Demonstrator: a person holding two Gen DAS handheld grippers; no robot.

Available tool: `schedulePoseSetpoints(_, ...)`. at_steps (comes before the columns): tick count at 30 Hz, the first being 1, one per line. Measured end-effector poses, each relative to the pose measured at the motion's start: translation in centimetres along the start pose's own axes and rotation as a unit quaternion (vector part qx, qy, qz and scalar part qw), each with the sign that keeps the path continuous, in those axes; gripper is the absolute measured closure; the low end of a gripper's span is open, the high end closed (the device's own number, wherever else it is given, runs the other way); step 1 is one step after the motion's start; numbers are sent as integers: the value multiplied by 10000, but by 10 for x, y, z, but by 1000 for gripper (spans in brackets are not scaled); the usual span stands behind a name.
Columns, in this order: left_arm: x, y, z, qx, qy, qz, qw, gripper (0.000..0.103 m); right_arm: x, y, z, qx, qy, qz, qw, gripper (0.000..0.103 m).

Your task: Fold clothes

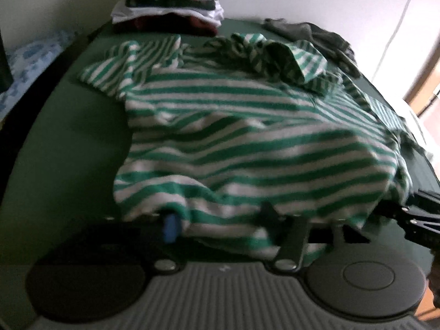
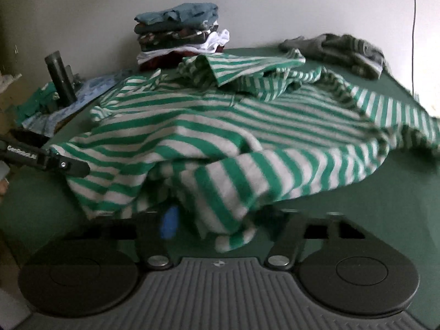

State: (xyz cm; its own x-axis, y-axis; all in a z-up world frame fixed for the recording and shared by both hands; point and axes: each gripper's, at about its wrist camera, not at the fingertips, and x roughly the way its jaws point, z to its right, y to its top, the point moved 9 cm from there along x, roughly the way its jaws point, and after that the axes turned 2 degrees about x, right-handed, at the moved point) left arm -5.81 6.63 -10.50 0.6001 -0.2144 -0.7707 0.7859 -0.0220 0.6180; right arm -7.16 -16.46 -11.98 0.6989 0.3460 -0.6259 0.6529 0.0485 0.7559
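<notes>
Green table (image 1: 68, 137): hand-held grippers seemingly pinch striped shirt (image 1: 247, 137).

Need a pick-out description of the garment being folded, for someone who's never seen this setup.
On the green table, in front of the stack of folded clothes by the wall, lies a spread-out shirt. It is the only one with green and white stripes; the crumpled pile behind it is grey.

One marking could be read: white lettering, seemingly "GenRobot.ai" though blurred, ran along the black left hand-held gripper (image 2: 79, 168), seen left of the right one.
</notes>
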Motion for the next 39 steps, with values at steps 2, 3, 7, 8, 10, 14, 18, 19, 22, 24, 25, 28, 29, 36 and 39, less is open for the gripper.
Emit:
schedulePoseSetpoints(2,-4,7,2,-25,124,112,9999,84,0,7,11,276,193,-46,9994,75)
schedulePoseSetpoints(3,-6,10,3,-38,185,167,9997,84,-2,11,18,500,326,-50,9982,78)
schedulePoseSetpoints(7,-43,25,7,-411,82,622,9972,85,-27,37,43,896,596,239,9939,83)
schedulePoseSetpoints(8,-55,28,9,-469,67,727,9962,85,-35,44,46,909,681,302,9931,84)
schedulePoseSetpoints(10,-77,34,12,-549,81,895,9944,85,-49,57,51,859,812,371,9923,84)
schedulePoseSetpoints(14,-122,46,14,-813,7,1233,9890,89,-79,76,66,818,1124,399,9895,85)
schedulePoseSetpoints(18,-154,51,11,-999,46,1517,9834,94,-101,86,83,1067,1646,238,9803,85)
schedulePoseSetpoints(19,-162,52,10,-1044,56,1587,9818,94,-107,87,88,1154,1800,191,9767,85)
schedulePoseSetpoints(22,-162,45,4,-1130,335,1535,9811,88,-112,84,102,1312,1998,25,9710,83)
schedulePoseSetpoints(24,-139,30,0,-1134,448,1179,9855,70,-105,79,115,1401,1662,21,9761,74)
schedulePoseSetpoints(25,-132,25,-2,-1107,478,1090,9867,57,-98,72,121,1411,1421,-89,9797,67)
schedulePoseSetpoints(28,-114,9,-7,-1021,564,850,9895,43,-89,46,119,861,1013,-367,9904,62)
schedulePoseSetpoints(29,-108,3,-9,-992,592,769,9903,40,-87,36,116,598,916,-485,9928,50)
schedulePoseSetpoints(36,-66,-34,-21,-786,790,207,9936,7,-80,-31,97,-1209,403,-989,9869,30)
schedulePoseSetpoints(39,-48,-50,-26,-697,873,-35,9937,8,-77,-43,98,-1274,350,-934,9868,29)
